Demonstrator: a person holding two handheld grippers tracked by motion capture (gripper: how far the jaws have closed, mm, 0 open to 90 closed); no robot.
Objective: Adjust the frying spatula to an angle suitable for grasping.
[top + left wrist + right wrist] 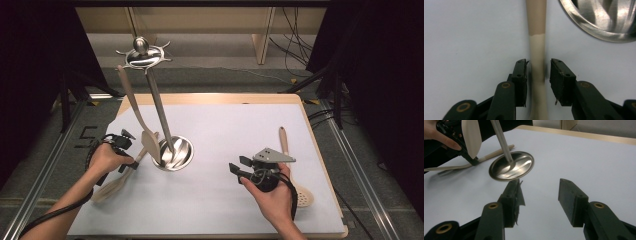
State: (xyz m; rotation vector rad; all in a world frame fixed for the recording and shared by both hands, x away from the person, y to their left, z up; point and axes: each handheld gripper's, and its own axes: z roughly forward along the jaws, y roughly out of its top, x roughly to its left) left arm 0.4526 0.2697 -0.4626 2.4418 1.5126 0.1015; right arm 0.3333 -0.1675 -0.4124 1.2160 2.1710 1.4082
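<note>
**Left jaws straddled the spoon handle beside the rack base**

I had the left gripper (538, 82) down over the beige spoon (537, 50) lying flat on the white mat (225, 125). Its handle ran straight away from the fingers, between them, with a narrow gap on each side; the jaws were apart, not yet pinching. The left hand (106, 159) was far nearer than the right. Just beyond, to the right in the left gripper view, sat the steel rack base (599, 20), close enough that I judged a lift should go straight up. A spatula (137, 117) hung from the rack's top right beside my hand. The right gripper (241, 167) waited well apart, jaws wide open and empty, with a slotted spoon (295, 170) lying just beside it.
</note>
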